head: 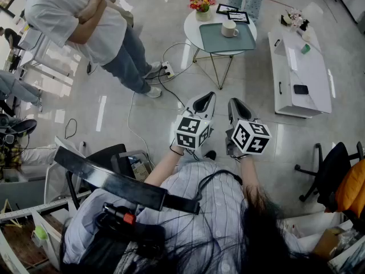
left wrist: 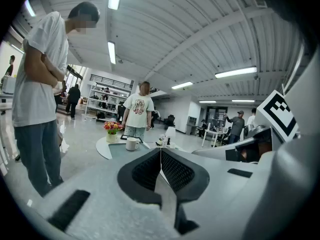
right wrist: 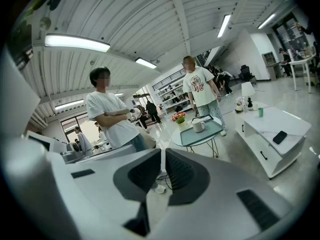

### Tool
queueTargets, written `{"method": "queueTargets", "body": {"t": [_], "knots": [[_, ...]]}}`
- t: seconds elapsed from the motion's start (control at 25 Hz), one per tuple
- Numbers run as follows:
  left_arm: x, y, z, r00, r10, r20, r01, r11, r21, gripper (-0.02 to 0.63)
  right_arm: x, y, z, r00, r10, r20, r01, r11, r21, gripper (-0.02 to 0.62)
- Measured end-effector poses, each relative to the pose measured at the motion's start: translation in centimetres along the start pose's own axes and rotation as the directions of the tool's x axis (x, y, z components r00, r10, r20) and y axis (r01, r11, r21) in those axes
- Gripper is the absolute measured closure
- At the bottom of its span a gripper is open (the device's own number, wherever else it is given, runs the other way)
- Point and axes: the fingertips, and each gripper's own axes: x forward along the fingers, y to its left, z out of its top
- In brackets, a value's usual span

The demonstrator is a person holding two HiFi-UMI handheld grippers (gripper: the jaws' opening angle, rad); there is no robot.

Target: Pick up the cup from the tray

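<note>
Bright, even light falls from long white fluorescent ceiling tubes (right wrist: 77, 42), blown out at ten o'clock in the right gripper view. The glossy pale grey floor (head: 102, 110) throws back glare streaks at nine o'clock in the head view; shadows are faint. Both gripper views bend strongly, blackening at the corners; the grey plastic left gripper (left wrist: 161, 151) blurs near the lens

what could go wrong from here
Both the left gripper and the right gripper are shut; reaching the cup that way would likely knock it over on the tray. Cables and a power strip lie on the floor before the round table, a possible trip. The flower pot stands close by the tray, easy to bump.
</note>
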Motion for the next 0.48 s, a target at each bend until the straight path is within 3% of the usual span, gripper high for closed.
{"method": "queueTargets", "body": {"t": [0.48], "knots": [[0.4,1.1,-0.6,1.0,0.016,-0.009,-0.016,1.0,-0.014,0.591,1.1,-0.6,-0.1,1.0,0.01,0.018,-0.011,0.999,0.033,0.546]]}}
